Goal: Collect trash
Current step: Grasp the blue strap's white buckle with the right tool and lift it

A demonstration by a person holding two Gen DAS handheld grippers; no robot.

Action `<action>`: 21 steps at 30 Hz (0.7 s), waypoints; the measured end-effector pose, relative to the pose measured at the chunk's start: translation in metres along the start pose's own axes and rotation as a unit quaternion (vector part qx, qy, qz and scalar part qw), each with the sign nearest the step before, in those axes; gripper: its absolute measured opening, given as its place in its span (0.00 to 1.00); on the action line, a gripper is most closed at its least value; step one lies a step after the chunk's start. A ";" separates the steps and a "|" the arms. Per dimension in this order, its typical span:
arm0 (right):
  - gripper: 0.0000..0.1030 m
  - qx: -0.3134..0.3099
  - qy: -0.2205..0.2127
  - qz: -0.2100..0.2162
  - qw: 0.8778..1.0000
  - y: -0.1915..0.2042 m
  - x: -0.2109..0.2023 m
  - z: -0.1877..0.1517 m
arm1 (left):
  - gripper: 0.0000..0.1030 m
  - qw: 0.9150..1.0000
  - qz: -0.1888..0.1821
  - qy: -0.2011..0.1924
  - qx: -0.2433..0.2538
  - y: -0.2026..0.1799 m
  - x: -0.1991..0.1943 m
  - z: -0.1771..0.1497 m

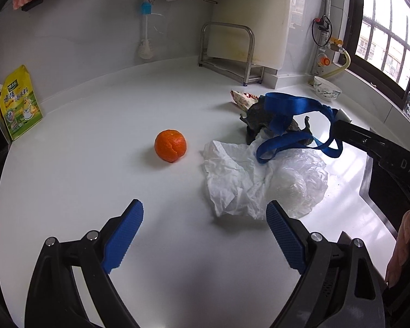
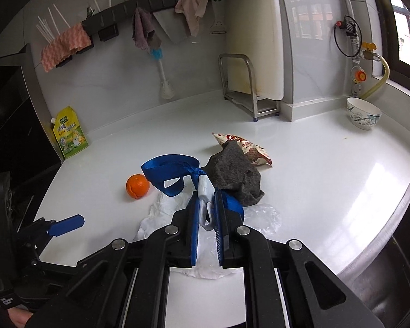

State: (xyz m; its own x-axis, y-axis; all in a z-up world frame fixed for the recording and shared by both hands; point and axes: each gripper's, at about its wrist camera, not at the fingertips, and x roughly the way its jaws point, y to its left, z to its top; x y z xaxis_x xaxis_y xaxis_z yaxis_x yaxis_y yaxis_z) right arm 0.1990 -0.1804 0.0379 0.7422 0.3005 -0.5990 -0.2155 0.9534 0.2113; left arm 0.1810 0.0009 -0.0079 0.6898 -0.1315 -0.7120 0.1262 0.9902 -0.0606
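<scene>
On a white kitchen tabletop (image 1: 101, 125), the right tool (image 2: 206, 213) is gripping the grey clip (image 2: 206, 191) of a blue strap (image 2: 169, 168), its jaws closed on it and the strap's loops hanging over the trash pile. The left tool (image 1: 205, 235) is hovering wide open and empty just in front of the crumpled white paper (image 1: 232, 175). Beside that paper lie clear plastic (image 1: 306, 180), a dark grey cloth (image 2: 232, 175) and a snack wrapper (image 2: 248, 147); an orange (image 1: 170, 145) sits to its left. The strap pickup appears to be in hand; next likely calls for carrying it off to a bin, unseen here.
</scene>
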 end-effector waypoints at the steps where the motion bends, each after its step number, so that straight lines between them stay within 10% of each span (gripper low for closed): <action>1: 0.10 0.006 -0.003 -0.005 1.000 -0.005 -0.005 -0.002 | 0.87 1.000 -0.003 0.001 0.000 -0.004 0.002 0.000; 17: 0.10 0.104 -0.039 -0.058 0.992 -0.083 -0.063 -0.032 | 0.89 0.999 -0.010 0.014 0.041 -0.072 0.047 0.014; 21: 0.10 0.110 -0.037 -0.058 0.992 -0.087 -0.065 -0.040 | 0.67 0.999 -0.012 0.024 0.044 -0.080 0.055 0.013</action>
State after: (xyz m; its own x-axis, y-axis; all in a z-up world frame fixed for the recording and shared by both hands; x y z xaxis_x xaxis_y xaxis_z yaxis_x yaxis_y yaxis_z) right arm 0.1447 -0.2821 0.0275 0.7999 0.1790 -0.5728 0.0113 0.9498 0.3126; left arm 0.2187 -0.0864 -0.0331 0.6512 -0.1500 -0.7440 0.2062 0.9784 -0.0167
